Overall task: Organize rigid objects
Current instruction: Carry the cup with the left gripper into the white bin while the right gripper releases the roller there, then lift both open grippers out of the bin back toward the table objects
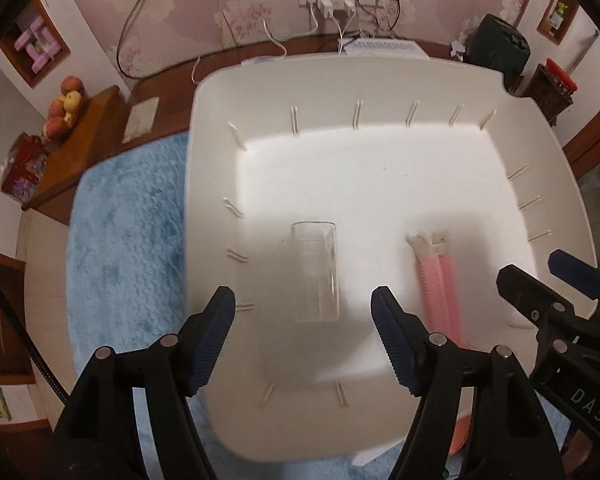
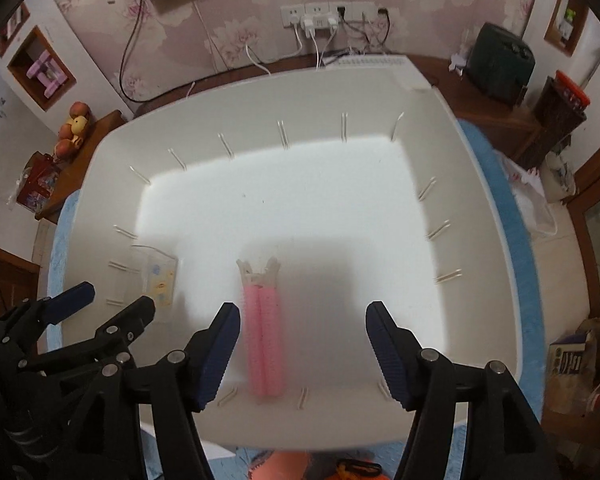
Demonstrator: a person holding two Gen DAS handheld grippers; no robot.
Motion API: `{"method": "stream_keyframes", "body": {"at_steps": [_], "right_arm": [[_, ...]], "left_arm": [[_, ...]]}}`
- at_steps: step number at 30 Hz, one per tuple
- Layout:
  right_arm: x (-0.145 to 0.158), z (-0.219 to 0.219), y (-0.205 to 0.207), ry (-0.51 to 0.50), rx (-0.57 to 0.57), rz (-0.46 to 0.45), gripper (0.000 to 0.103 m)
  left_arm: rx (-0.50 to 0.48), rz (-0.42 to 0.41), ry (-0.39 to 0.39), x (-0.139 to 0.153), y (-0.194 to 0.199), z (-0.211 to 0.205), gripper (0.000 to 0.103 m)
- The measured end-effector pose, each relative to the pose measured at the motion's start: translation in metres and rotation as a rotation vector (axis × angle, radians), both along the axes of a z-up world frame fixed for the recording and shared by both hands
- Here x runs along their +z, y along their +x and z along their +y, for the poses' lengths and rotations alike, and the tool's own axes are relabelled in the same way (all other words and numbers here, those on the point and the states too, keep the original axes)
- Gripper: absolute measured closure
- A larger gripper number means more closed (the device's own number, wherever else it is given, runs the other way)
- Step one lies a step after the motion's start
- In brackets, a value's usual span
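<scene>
A large white bin point(image 1: 380, 80) fills both views point(image 2: 476, 184). On its floor lies a clear plastic box point(image 1: 315, 272), also seen at the left in the right wrist view point(image 2: 158, 280). Beside it lies a pink hair-roller clip with a white end point(image 1: 438, 280), point(image 2: 263, 336). My left gripper point(image 1: 303, 320) is open and empty above the bin, over the clear box. My right gripper point(image 2: 302, 336) is open and empty, with the pink clip just inside its left finger. Each gripper shows at the edge of the other's view.
The bin rests on a blue fluffy mat point(image 1: 120, 240) on a brown table. Wall sockets with cables point(image 1: 332, 0) are behind. Apples point(image 1: 66, 104) sit on a shelf at left. A dark green box point(image 2: 500, 64) and a red-lidded container point(image 2: 564, 100) stand at back right.
</scene>
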State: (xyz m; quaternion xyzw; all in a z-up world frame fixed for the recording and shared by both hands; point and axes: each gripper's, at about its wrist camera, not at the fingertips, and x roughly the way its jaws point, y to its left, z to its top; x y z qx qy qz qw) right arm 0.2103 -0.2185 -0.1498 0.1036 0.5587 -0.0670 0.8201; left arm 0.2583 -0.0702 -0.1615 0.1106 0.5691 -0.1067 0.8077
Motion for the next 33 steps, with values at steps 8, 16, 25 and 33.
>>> {"method": "stream_keyframes", "body": {"at_steps": [8, 16, 25, 33], "right_arm": [[0.033, 0.005, -0.030, -0.011, 0.016, -0.049, 0.030], [0.079, 0.015, -0.077, 0.018, 0.036, -0.145, 0.030], [0.133, 0.022, -0.138, 0.024, 0.028, -0.259, 0.030], [0.164, 0.025, -0.201, 0.060, 0.121, -0.338, 0.021]], "left_arm": [[-0.026, -0.086, -0.028, 0.042, -0.028, 0.014, 0.029], [-0.024, -0.137, -0.061, 0.082, -0.065, 0.035, 0.029], [-0.034, -0.182, -0.085, 0.116, -0.122, 0.059, 0.029], [-0.009, -0.213, -0.106, 0.133, -0.173, 0.075, 0.028]]}}
